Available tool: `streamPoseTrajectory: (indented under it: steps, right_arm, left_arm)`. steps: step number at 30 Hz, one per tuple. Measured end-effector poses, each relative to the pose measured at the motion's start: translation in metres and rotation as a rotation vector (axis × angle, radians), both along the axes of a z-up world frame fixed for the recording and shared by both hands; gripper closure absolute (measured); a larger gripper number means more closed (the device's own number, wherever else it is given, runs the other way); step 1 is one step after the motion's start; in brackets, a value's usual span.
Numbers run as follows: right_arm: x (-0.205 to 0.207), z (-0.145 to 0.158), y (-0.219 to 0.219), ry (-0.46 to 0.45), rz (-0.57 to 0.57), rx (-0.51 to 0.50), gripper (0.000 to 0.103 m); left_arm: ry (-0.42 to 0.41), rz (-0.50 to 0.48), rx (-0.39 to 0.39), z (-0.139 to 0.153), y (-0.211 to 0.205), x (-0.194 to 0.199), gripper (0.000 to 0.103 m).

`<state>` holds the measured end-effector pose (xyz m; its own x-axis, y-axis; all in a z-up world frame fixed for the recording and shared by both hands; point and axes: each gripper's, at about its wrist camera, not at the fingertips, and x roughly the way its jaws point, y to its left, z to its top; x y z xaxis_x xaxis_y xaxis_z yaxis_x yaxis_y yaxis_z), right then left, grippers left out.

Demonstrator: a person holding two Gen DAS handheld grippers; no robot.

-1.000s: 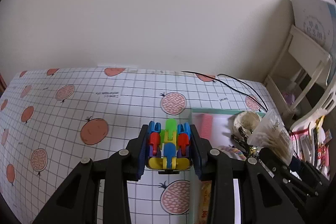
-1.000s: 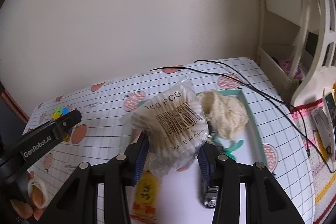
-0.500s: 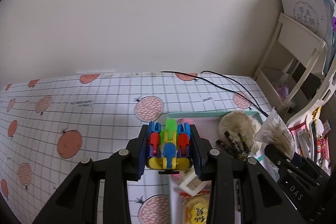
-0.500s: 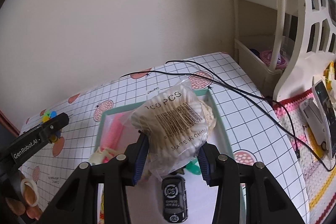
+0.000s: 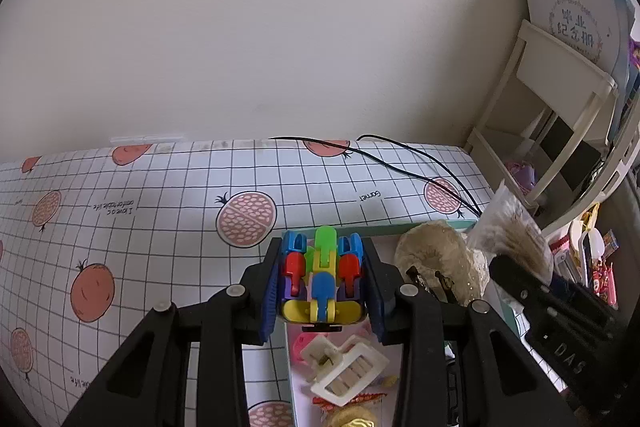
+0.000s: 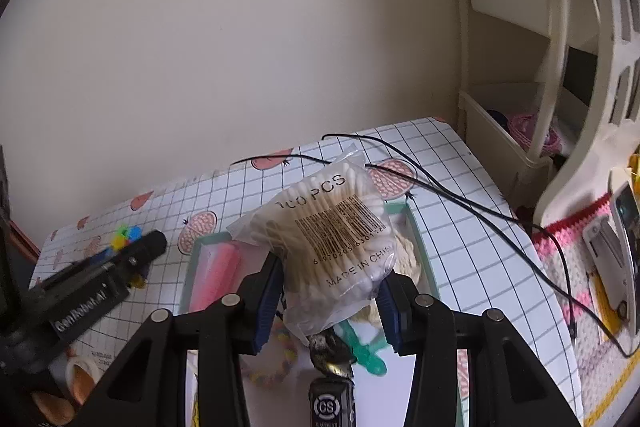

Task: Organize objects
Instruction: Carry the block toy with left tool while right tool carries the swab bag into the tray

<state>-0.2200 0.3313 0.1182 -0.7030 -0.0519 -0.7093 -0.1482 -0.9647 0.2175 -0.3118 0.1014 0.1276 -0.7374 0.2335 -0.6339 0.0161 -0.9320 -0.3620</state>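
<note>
Plain wall backs a table (image 5: 168, 187) under a grid cloth printed with fruit, and a shelf unit (image 5: 560, 99) stands at its far right corner. Near the right side lies a green-rimmed tray (image 6: 416, 227), already crowded with a fluffy cream item (image 5: 432, 251), a white hair clip (image 5: 348, 371), a pink block (image 6: 216, 267) and other small things.

Both tools are loaded. The left gripper (image 5: 322, 283) is clamped on a bright toy (image 5: 322, 279) of coloured plastic pieces, held over the tray's far left corner. The right gripper (image 6: 332, 291) pinches a bag of cotton swabs (image 6: 332, 235) above the tray's far right part.

The step in hand looks like carrying, with both items to be set down. Next, each calls for lowering onto a bare patch and then parting the fingers.

Room is tight: the grippers hang close together, the tray's free floor is small, and two black cables (image 6: 440, 187) cross the cloth just beyond the far rim. The open cloth to the left offers far more space.
</note>
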Motion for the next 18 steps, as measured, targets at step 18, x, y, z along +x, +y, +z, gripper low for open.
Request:
streamPoseTrajectory:
  steps: [18]
  right_arm:
    - [-0.043, -0.016, -0.003, -0.063, 0.106, 0.053, 0.057]
  left_arm:
    - [-0.071, -0.084, -0.011, -0.014, 0.028, -0.038, 0.065]
